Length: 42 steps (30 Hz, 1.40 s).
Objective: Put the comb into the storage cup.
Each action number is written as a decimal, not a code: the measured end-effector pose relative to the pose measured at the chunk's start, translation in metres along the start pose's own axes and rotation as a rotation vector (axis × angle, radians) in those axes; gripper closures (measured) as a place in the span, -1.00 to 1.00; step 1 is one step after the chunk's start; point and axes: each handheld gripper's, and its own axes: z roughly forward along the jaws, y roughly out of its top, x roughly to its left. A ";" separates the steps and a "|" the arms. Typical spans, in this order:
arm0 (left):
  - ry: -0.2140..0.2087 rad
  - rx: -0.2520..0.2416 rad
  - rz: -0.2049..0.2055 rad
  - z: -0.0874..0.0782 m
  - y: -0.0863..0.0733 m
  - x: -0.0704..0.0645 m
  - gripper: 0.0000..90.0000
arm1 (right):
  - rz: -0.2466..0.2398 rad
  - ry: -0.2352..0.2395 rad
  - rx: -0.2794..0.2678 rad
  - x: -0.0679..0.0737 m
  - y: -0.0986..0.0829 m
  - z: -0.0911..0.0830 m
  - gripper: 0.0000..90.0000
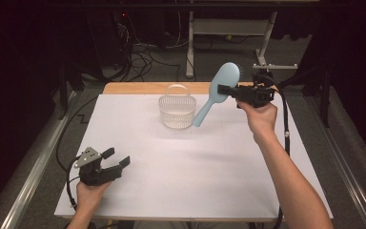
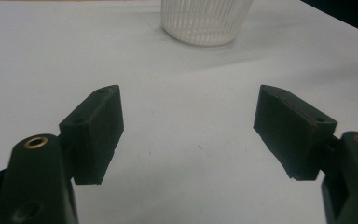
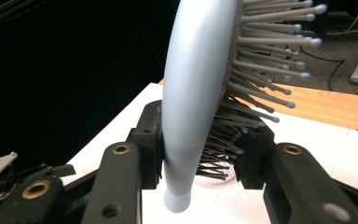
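Note:
A light blue hairbrush [image 1: 218, 90] hangs tilted above the table, head up and handle pointing down toward a white ribbed basket [image 1: 176, 112]. My right gripper [image 1: 223, 89] is shut on it where the head narrows into the handle. In the right gripper view the brush [image 3: 193, 93] stands upright between the jaws of that gripper [image 3: 200, 149], with its bristles facing right. My left gripper [image 1: 116, 158] rests open near the front left of the white table cover [image 1: 195, 167]. In its own view the left gripper [image 2: 189, 135] has nothing between its jaws, and the basket [image 2: 205, 21] stands straight ahead.
A strip of bare wood [image 1: 138, 88] shows along the table's far edge. Behind it are a metal desk frame [image 1: 190, 47] and cables [image 1: 143, 57] on the floor. Metal rails [image 1: 33, 167] run along both sides of the table. The left gripper [image 3: 9, 179] shows low in the right gripper view.

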 end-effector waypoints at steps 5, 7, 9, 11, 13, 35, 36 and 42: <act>-0.002 0.002 0.000 -0.001 0.000 0.000 -0.48 | -0.001 0.001 -0.002 0.001 0.003 0.008 0.35; -0.003 -0.002 -0.003 -0.001 0.000 0.001 -0.48 | 0.000 -0.001 0.005 0.002 0.003 0.011 0.35; -0.005 -0.006 -0.006 -0.001 0.000 0.001 -0.48 | 0.000 -0.005 0.012 0.002 0.004 0.015 0.35; -0.006 -0.005 -0.005 -0.001 0.000 0.001 -0.48 | -0.001 -0.006 0.014 0.002 0.006 0.017 0.35; -0.006 -0.005 -0.007 -0.001 0.000 0.001 -0.48 | -0.002 -0.007 0.012 0.003 0.008 0.019 0.35; -0.004 -0.009 -0.011 -0.002 0.000 0.002 -0.48 | -0.012 -0.022 0.013 0.009 0.021 0.045 0.35; -0.004 -0.010 -0.012 -0.002 0.000 0.002 -0.48 | -0.010 -0.023 0.013 0.010 0.021 0.047 0.35; -0.005 -0.009 -0.011 -0.002 0.001 0.002 -0.48 | -0.019 -0.031 0.009 0.011 0.025 0.053 0.35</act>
